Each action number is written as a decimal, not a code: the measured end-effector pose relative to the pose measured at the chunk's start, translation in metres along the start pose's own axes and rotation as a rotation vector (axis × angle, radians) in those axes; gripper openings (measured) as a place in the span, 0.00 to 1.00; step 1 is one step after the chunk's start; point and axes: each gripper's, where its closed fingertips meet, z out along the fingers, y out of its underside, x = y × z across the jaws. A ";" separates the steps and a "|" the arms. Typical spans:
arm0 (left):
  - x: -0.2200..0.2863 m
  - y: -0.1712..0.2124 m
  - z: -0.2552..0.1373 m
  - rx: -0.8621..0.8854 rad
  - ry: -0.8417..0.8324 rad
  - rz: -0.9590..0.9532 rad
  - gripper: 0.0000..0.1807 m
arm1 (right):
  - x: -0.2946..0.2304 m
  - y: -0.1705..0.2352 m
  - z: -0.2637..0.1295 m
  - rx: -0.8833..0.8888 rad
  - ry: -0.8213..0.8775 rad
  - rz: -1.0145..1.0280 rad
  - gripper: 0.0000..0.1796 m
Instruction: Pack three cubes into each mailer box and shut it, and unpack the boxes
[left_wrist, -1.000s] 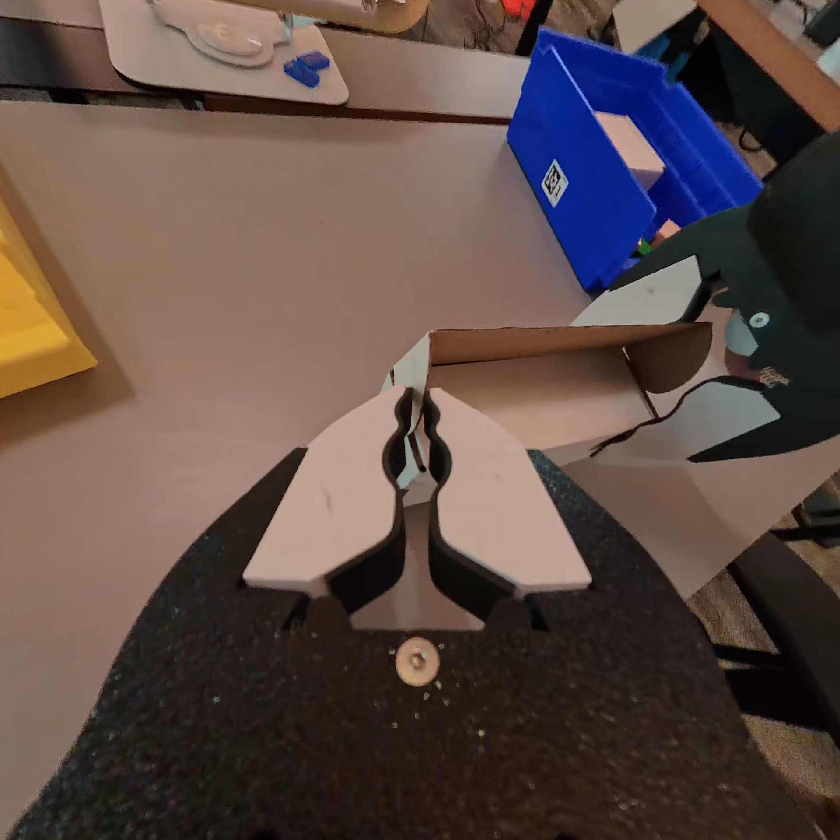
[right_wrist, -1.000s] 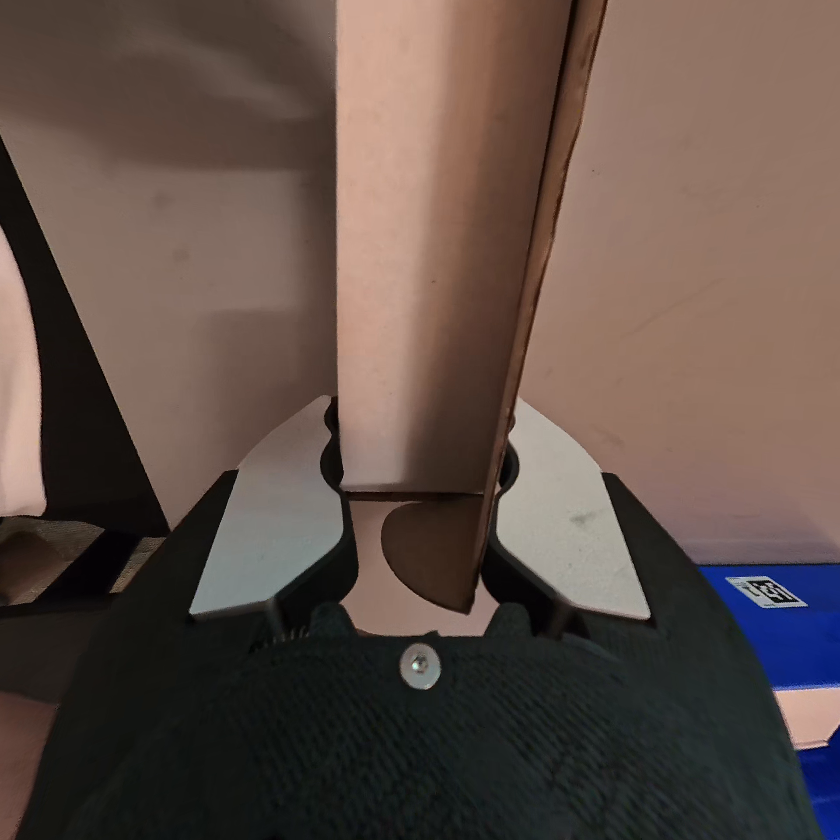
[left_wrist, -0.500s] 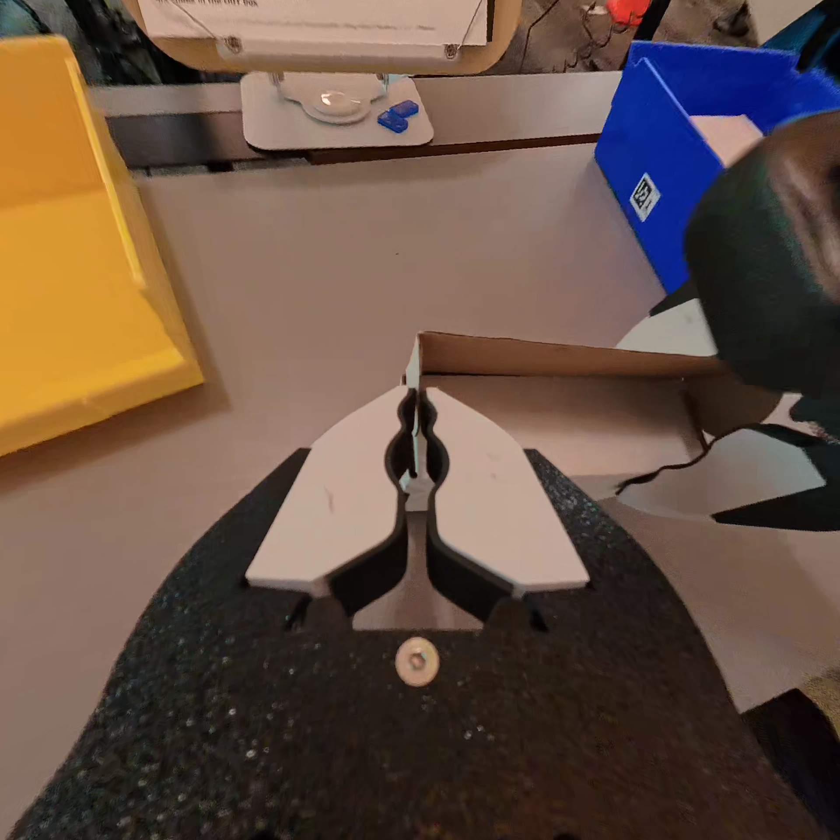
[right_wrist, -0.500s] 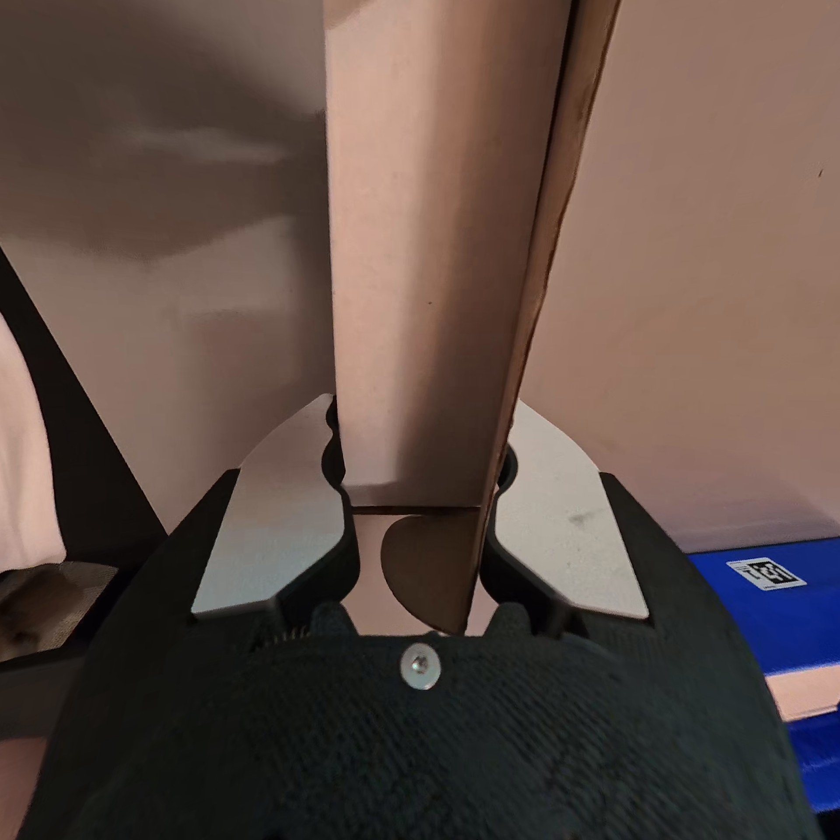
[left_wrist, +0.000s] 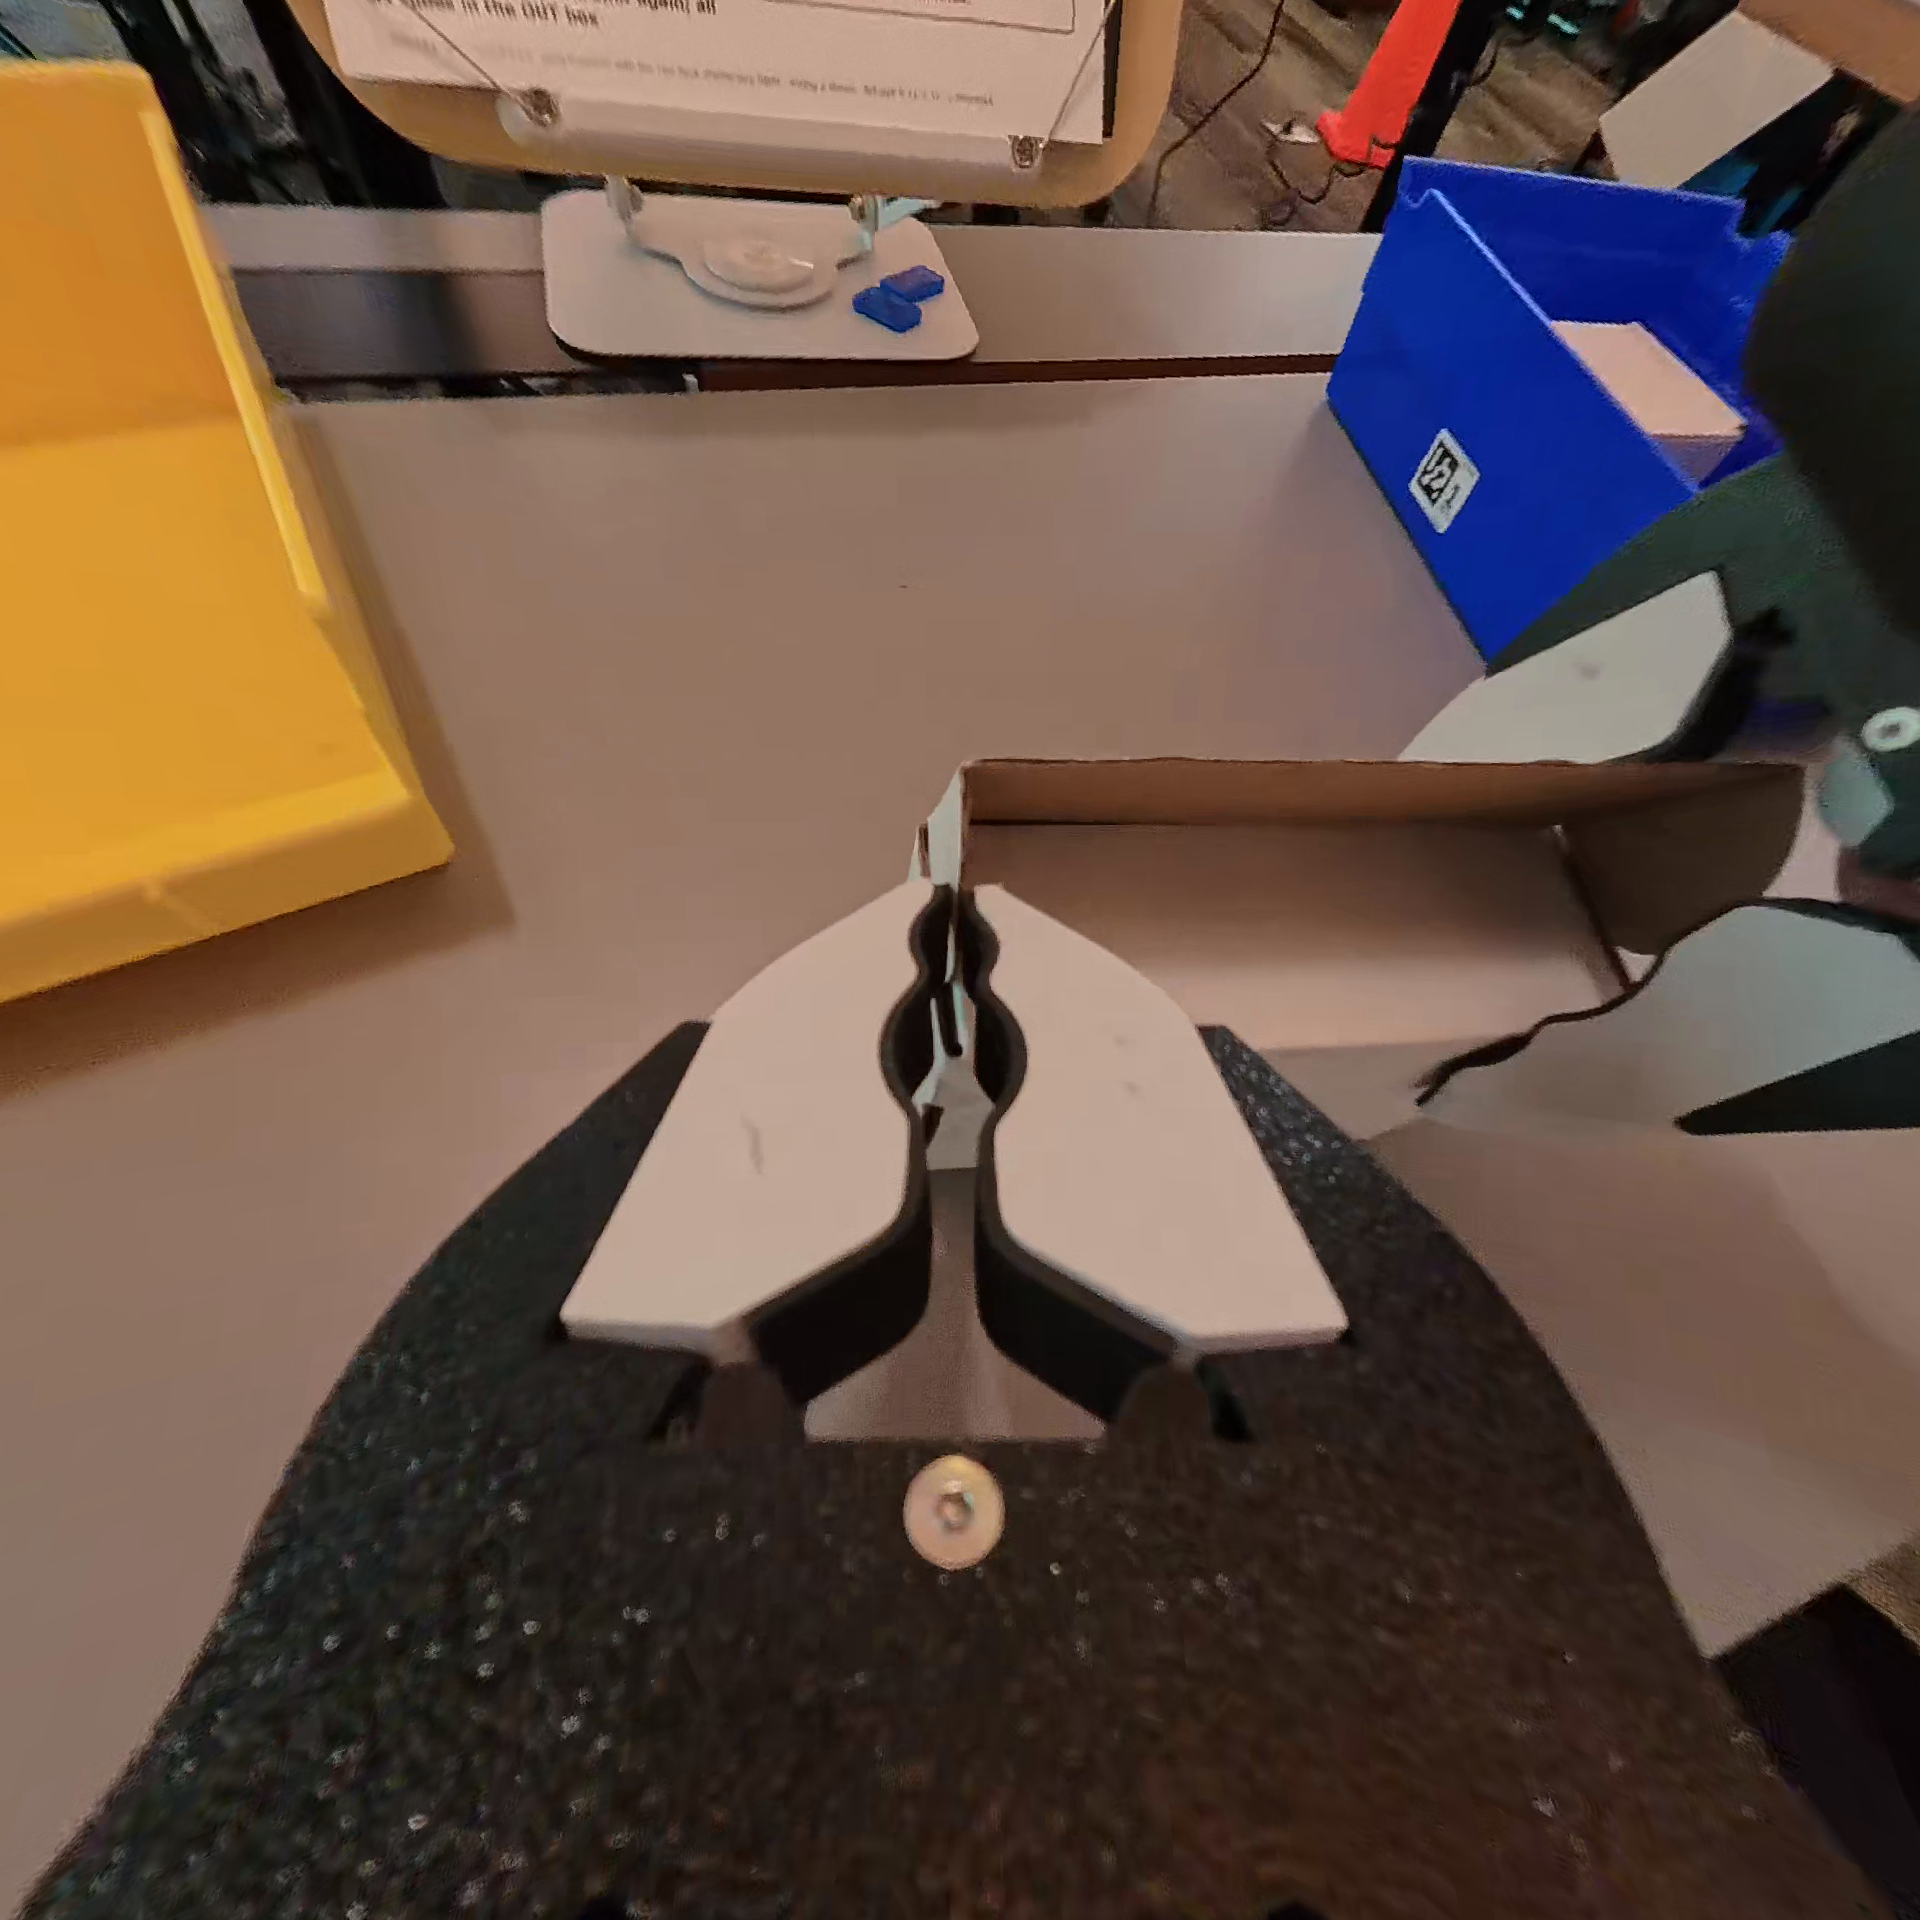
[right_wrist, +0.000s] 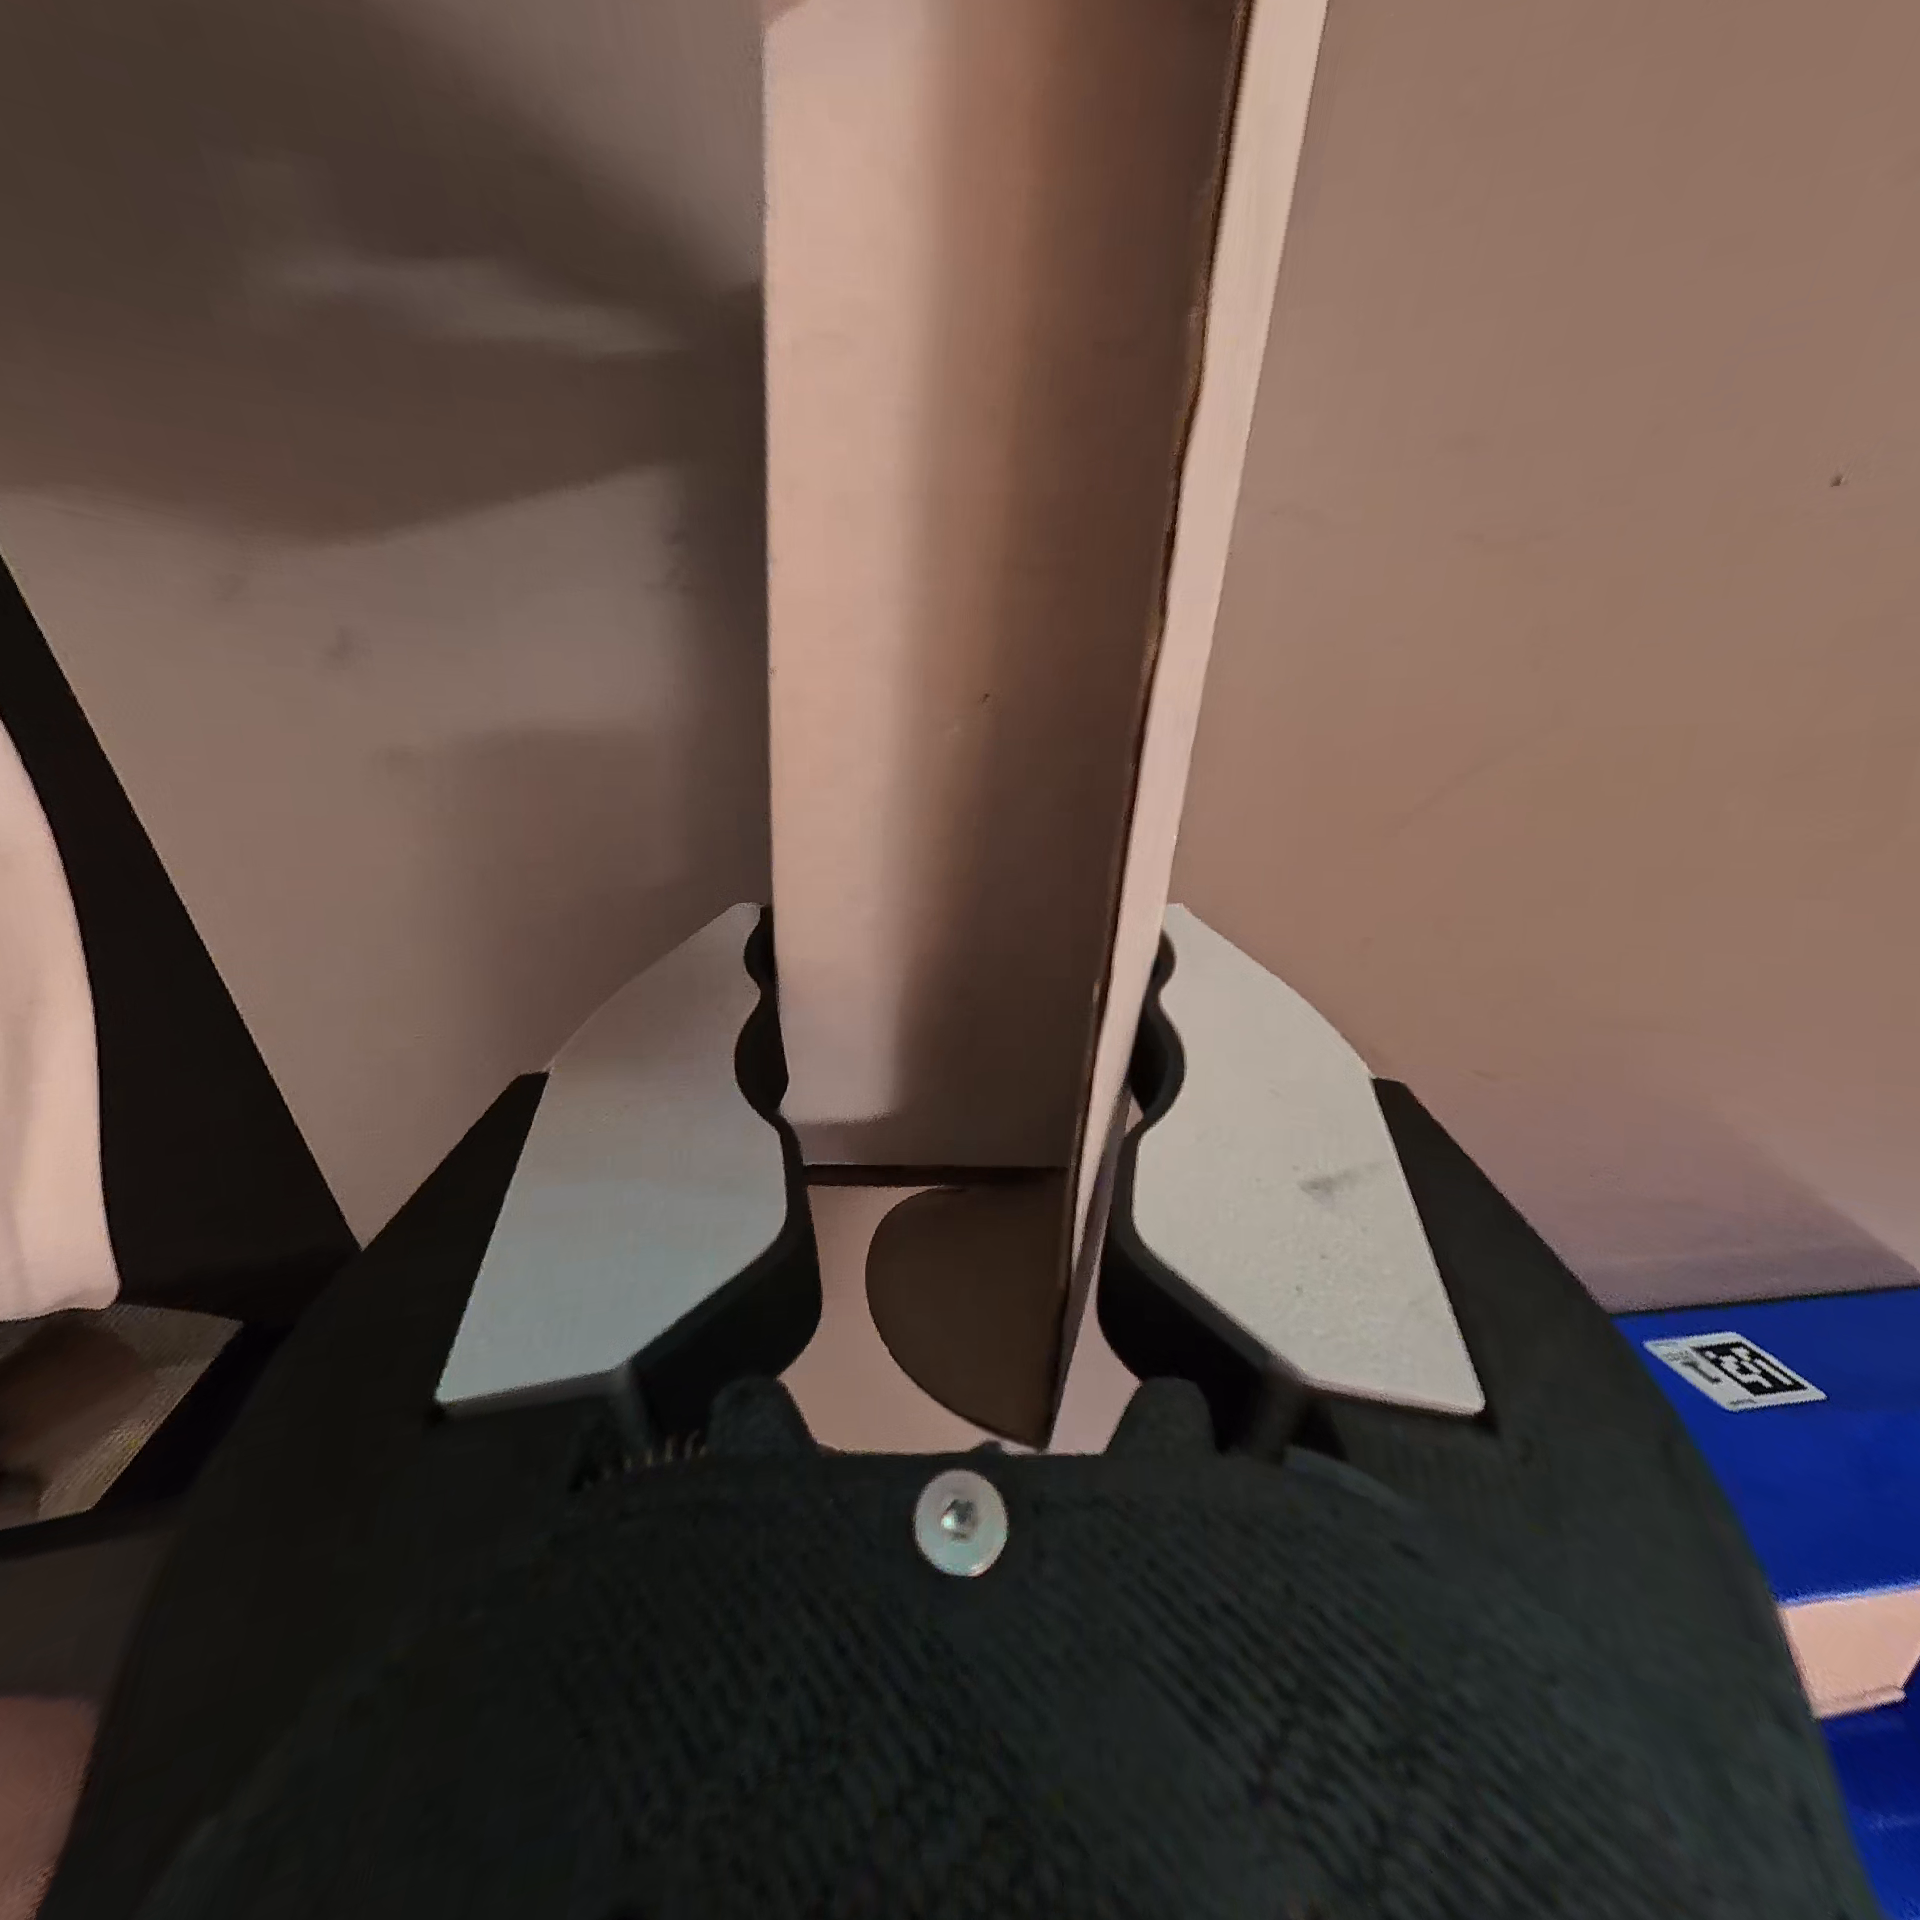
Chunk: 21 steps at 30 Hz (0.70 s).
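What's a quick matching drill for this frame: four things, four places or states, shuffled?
Things:
1. yellow bin
2. blue bin
3. mailer box
4. left tool

Places or states:
A. far right of the table
B. shut on a box flap
C. left edge of the table
D. held at both ends, lid ajar

Pairs: 1-C, 2-A, 3-D, 4-B

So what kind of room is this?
Probably a workshop or lab packing station: a plain table holds a yellow bin and a blue bin, with an instruction sheet propped on a stand behind.
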 end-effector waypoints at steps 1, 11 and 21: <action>-0.001 0.000 0.000 0.007 -0.017 0.015 0.01 | -0.001 -0.002 -0.001 0.031 0.003 -0.003 0.36; 0.000 0.002 -0.002 0.051 -0.063 0.120 0.01 | -0.008 0.013 -0.099 0.741 0.375 0.410 0.37; 0.003 0.001 0.002 0.037 -0.045 0.163 0.01 | -0.014 0.025 -0.071 0.746 0.534 0.572 0.17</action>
